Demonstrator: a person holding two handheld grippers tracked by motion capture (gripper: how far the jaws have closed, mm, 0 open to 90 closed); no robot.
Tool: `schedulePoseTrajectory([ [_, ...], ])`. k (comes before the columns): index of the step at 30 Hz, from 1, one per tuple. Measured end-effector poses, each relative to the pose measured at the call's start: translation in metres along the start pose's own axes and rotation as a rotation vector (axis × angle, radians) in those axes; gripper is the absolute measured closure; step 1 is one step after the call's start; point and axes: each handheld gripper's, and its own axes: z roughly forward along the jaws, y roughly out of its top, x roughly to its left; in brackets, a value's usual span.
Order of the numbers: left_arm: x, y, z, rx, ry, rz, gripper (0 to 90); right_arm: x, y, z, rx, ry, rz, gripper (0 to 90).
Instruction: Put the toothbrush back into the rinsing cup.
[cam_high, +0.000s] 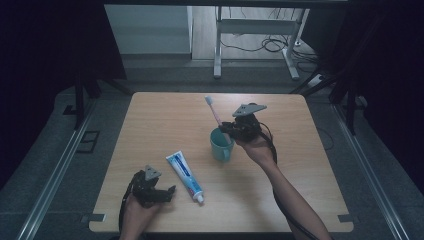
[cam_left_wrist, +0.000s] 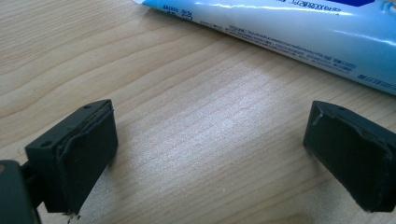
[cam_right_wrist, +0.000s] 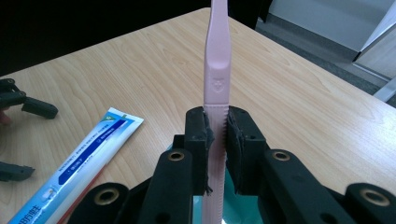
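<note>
In the high view, near the middle of the frame, my right tongs (cam_high: 229, 128) are clamped on a pink toothbrush (cam_high: 214, 112). The toothbrush stands tilted, with its white bristle head toward the upper left and its lower end over the mouth of a teal cup (cam_high: 220, 144); I cannot tell whether the end touches the cup. The cup stands on the wooden table (cam_high: 300, 165), just left of my right hand (cam_high: 257, 147). The right gripper view shows the two pads pressed against the toothbrush handle (cam_right_wrist: 216, 84), one on each side.

At the lower left of the high view, my left tongs (cam_high: 169, 192) rest low at the table's near edge, spread wide with nothing between them. Just to their right lies a blue and white toothpaste tube (cam_high: 184, 175), cap toward the bottom of the frame. In the left gripper view the tube (cam_left_wrist: 299, 32) crosses the top of the frame, beyond the open tongs (cam_left_wrist: 210, 154).
</note>
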Motion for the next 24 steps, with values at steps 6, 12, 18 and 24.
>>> schedulePoseTrajectory([
  [6, 0.0, 0.0, 0.0, 0.0, 0.0, 0.0, 3.1, -0.002, -0.005, 0.005, 0.007, -0.002, 0.007, 78.6],
  [12, 0.0, 0.0, 0.0, -0.001, 0.0, 0.0, 3.1, -0.004, -0.011, 0.01, 0.015, 0.002, 0.016, 78.5],
  [18, 0.0, 0.0, 0.0, 0.0, 0.0, 0.0, 3.1, -0.004, -0.017, 0.016, 0.026, 0.002, 0.02, 78.5],
  [24, 0.0, 0.0, 0.0, 0.0, -0.001, 0.0, 3.1, -0.005, -0.024, 0.021, 0.033, 0.004, 0.025, 78.6],
])
